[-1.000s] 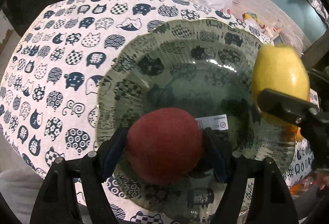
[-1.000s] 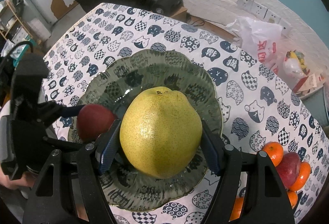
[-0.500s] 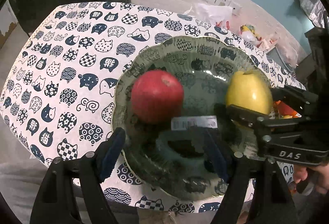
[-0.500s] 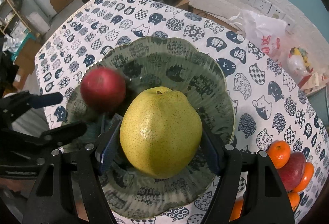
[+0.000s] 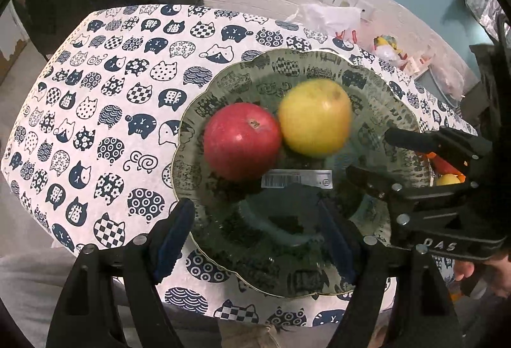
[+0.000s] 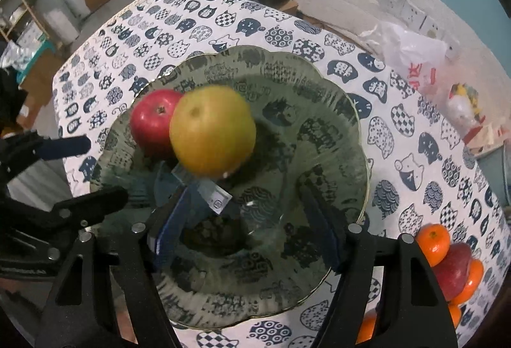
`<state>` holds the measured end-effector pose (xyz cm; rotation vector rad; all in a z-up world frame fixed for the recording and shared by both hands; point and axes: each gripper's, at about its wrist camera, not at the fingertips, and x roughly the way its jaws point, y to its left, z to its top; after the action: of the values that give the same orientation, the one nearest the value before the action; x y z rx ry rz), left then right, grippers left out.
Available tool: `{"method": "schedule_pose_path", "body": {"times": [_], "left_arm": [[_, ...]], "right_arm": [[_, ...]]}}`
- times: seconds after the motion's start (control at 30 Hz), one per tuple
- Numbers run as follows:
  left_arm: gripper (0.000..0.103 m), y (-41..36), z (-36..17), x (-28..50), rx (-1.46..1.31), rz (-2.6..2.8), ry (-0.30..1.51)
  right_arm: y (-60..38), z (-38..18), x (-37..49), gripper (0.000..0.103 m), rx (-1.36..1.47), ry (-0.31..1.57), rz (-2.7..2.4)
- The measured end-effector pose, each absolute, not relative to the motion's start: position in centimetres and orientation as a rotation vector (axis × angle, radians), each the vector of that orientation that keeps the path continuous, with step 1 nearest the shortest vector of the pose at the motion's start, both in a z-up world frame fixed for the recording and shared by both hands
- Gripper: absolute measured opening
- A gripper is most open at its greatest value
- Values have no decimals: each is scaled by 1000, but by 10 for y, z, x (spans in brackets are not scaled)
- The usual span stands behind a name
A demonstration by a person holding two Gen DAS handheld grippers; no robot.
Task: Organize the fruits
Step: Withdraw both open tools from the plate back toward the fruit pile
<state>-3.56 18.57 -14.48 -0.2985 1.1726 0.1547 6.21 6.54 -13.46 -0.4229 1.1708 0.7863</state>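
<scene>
Yellow pear (image 6: pixel 212 131) lies on the green glass plate (image 6: pixel 335 111), blurred (its outline is smeared), touching the red apple (image 6: pixel 153 121) at its far-left side. Both fruits sit beyond the fingertips of the right gripper (image 6: pixel 246 220), whose jaws have just narrowed a little and stand released with only plate between them. Left gripper (image 5: pixel 255 236) also stands released, the apple and pear ahead of its blue pads (image 5: pixel 174 233). More oranges (image 6: pixel 432 239) and an apple wait on the cat-print tablecloth (image 5: pixel 105 111).
</scene>
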Motion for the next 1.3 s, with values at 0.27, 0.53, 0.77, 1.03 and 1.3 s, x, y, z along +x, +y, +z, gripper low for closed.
{"method": "schedule_pose_path", "body": {"times": [0.27,0.53,0.77,1.03,1.3], "left_arm": [[80,182,-141,-37,-277,162,1166],[80,181,-135,-36,-272,165,1148],[80,169,-124,-32,-248,151,1117],[80,149,-114,-22,-242,118,1103],[81,114,-107,-8,-208,67,1100]], "right_arm": [[68,-131,59,74,-451,1124,791],[64,-120,62,74,-414,1103,794],[45,-93,63,74,-367,1052,761],[1,-72,68,75,-313,1039,664],[-49,-59,70,79,-263,1042,593]]}}
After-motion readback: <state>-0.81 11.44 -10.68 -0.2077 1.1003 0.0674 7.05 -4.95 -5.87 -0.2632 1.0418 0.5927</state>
